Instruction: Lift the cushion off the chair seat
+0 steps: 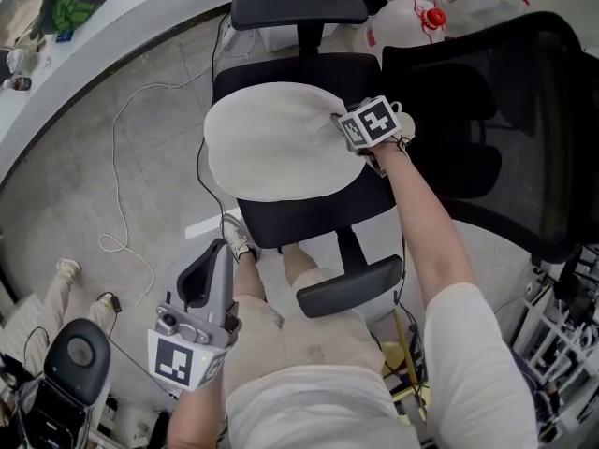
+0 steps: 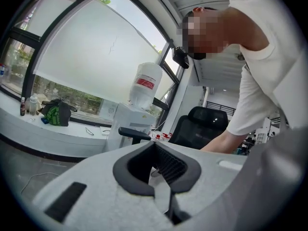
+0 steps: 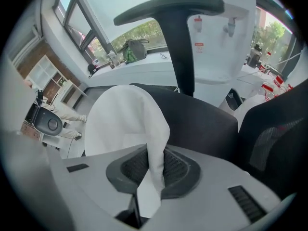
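At the right edge of the chair seat, the right tongs are closing on a fold of the white cushion, its fabric pinched between the ribbed pads. The rest of the cushion spreads over the seat. Near the seat's front-left corner, off the chair, the left tongs are pressed together and empty.

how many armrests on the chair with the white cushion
2. The far armrest sits at the top of the head view, beyond the cushion; the near armrest is across the seat, closest to the person. None looks hidden.
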A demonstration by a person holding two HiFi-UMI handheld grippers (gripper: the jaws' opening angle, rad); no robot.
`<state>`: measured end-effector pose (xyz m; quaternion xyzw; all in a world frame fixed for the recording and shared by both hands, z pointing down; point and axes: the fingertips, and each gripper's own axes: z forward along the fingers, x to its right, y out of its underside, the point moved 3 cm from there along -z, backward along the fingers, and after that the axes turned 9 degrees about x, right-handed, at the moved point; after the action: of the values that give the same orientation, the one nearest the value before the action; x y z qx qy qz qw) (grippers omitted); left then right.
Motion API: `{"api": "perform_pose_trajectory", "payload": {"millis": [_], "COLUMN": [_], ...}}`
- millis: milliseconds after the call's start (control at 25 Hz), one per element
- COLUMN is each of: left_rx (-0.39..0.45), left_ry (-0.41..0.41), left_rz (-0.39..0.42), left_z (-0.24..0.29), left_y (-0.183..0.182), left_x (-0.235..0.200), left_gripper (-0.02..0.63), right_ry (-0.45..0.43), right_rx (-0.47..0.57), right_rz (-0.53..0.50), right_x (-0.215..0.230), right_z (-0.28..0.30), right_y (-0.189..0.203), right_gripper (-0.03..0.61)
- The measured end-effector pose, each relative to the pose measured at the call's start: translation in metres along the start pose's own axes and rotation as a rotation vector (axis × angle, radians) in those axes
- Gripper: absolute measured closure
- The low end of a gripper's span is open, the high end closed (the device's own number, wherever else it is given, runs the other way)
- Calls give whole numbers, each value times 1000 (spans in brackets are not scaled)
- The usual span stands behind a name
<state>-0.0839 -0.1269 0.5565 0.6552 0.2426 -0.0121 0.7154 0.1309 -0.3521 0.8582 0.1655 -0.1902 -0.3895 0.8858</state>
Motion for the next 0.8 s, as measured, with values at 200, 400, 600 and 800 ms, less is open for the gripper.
{"api": "perform_pose_trajectory", "payload": {"millis": [200, 400, 600, 800], "left_rx": [-6, 10, 34, 60], "left_ry": [-5, -8, -15, -14], "left_rz": [17, 57, 81, 104], "left_z": [-22, -43, -67, -83], "left_y": [-27, -54, -82, -104], "left_x": [-19, -31, -33, -30], "left_gripper": [598, 597, 598, 598], "right_ry": [34, 34, 30, 33], "right_rx": [38, 69, 97, 115], "right_rz": [19, 32, 45, 28], "right_x": [-24, -46, -78, -105], "right_z": [-31, -59, -87, -111], "right_y": [-10, -14, -15, -19], "right_gripper": [520, 520, 522, 522]}}
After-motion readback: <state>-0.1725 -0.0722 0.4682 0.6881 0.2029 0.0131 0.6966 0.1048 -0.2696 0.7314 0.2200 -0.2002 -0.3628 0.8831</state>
